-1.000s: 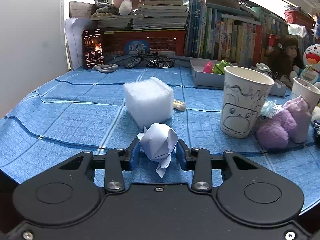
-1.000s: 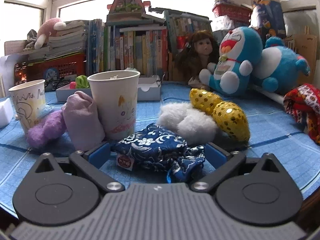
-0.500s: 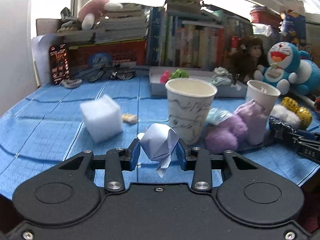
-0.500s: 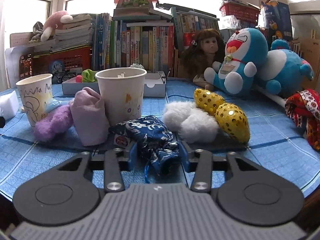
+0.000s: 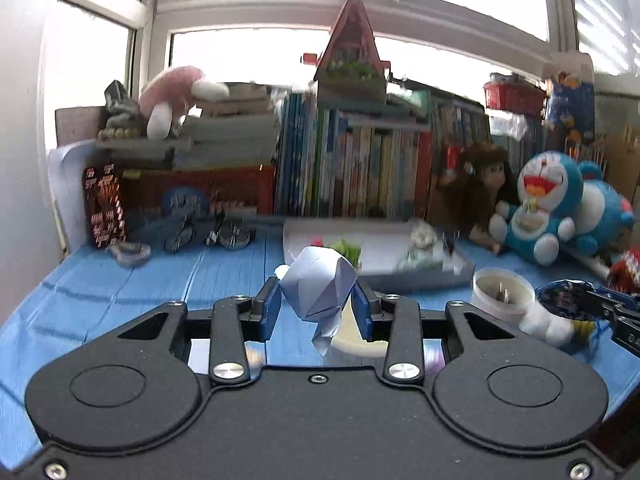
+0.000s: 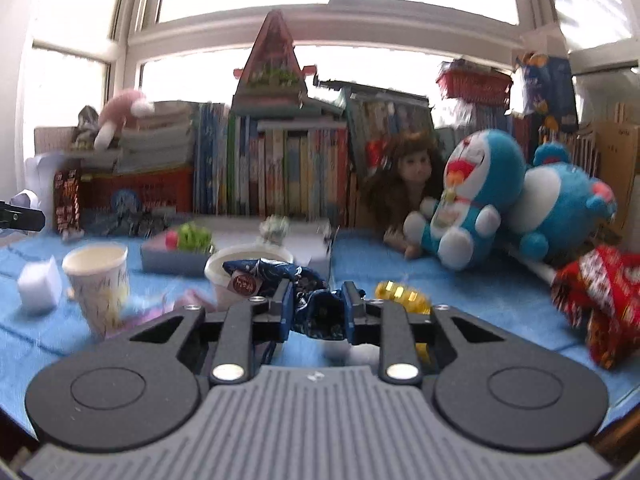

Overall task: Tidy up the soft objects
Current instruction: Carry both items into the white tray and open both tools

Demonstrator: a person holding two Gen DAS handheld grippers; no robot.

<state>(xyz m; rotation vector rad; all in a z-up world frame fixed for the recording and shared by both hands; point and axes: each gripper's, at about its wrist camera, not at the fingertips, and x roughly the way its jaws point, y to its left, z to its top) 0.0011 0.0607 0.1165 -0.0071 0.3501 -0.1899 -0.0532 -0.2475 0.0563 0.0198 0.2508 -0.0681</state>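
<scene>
My left gripper (image 5: 318,308) is shut on a crumpled pale blue paper ball (image 5: 320,286) and holds it above a paper cup whose rim (image 5: 352,344) shows just below. My right gripper (image 6: 316,308) is shut on a dark blue patterned cloth pouch (image 6: 276,276) and holds it above the second paper cup (image 6: 240,268). In the left wrist view that cup (image 5: 502,294) stands at the right with the pouch (image 5: 560,296) beside it. A drawn-on paper cup (image 6: 98,284) stands at the left in the right wrist view.
A white foam cube (image 6: 38,286), a gold spotted cushion (image 6: 402,296), a grey tray (image 5: 416,276), Doraemon plush toys (image 6: 472,208), a doll (image 6: 412,176) and a red patterned cloth (image 6: 600,292) lie on the blue tablecloth (image 5: 100,292). Books line the back.
Both grippers have risen with their loads. The left one moved right, over a cup. The right one lifted the pouch off the table, over the other cup.
</scene>
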